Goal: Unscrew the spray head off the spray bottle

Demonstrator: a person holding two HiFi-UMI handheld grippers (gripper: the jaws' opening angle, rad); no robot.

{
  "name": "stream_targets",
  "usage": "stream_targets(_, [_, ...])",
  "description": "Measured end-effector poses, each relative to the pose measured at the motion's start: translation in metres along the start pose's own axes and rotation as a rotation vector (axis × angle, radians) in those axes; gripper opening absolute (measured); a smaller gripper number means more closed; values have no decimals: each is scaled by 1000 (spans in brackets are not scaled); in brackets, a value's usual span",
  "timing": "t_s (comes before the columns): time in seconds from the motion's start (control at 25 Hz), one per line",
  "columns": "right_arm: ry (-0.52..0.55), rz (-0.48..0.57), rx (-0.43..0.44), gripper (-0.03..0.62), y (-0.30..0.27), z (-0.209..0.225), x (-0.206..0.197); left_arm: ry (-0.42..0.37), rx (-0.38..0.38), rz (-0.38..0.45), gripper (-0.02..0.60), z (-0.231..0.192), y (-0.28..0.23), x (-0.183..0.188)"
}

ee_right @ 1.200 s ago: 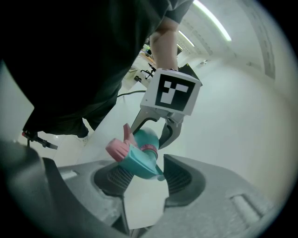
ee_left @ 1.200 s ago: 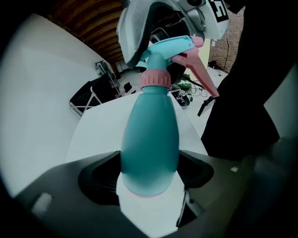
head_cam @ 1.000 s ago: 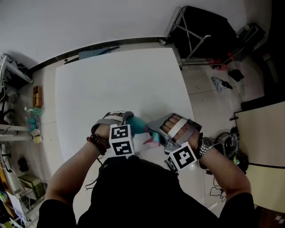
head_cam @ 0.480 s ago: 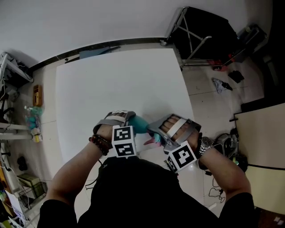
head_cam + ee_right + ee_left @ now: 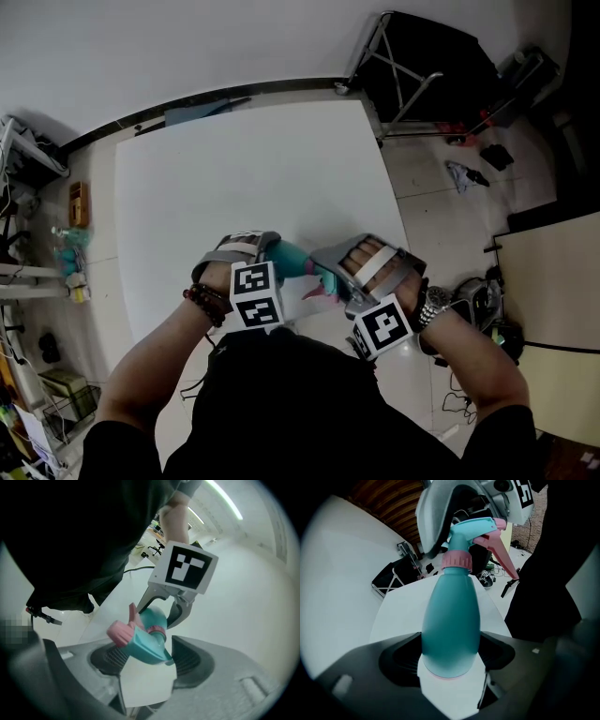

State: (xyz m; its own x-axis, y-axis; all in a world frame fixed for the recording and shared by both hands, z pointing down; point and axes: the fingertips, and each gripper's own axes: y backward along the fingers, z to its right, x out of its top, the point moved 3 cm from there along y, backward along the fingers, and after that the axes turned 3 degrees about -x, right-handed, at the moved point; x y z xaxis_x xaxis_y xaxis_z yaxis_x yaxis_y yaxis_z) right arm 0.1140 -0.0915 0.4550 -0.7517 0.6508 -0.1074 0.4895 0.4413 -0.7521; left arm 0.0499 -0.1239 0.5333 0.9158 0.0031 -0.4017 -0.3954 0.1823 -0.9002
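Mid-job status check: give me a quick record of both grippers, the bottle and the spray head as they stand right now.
left gripper: shut on the body of the spray bottle, with the bottle's base toward this gripper
right gripper: open; its jaws have just been opening, and the spray head sits between them unclamped
spray head: still on the bottle, pink collar seated on the neck
table: white, under both grippers

Teal spray bottle (image 5: pixel 451 620); pink collar (image 5: pixel 457 559), trigger (image 5: pixel 500 551); white table (image 5: pixel 234 178).
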Motion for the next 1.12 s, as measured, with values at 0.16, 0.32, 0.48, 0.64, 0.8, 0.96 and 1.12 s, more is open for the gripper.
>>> stream_targets(0.16, [-147,3,-14,258,8,9,-14,25,55,-13,397,-11,1,-8])
stream_targets(0.32, [-402,31,-16,258,13,18,-31,60,141,-31,397,-26,4,-19])
stream_targets(0.48, [-875,156,29,258,25,38,-47,88,213,-38,397,-38,11,-23])
stream_targets(0.64, [-1272,307,82,258,37,55,-60,103,257,-52,397,-44,12,-28])
stream_targets(0.8, [-1336,321,101,258,36,61,-56,101,266,-57,397,-45,11,-28])
stream_targets(0.96, [-1292,228,99,258,31,60,-46,109,264,-64,397,-43,9,-25])
stream_targets(1.12, [-1762,322,179,258,37,66,-54,127,346,-98,397,-54,13,-31])
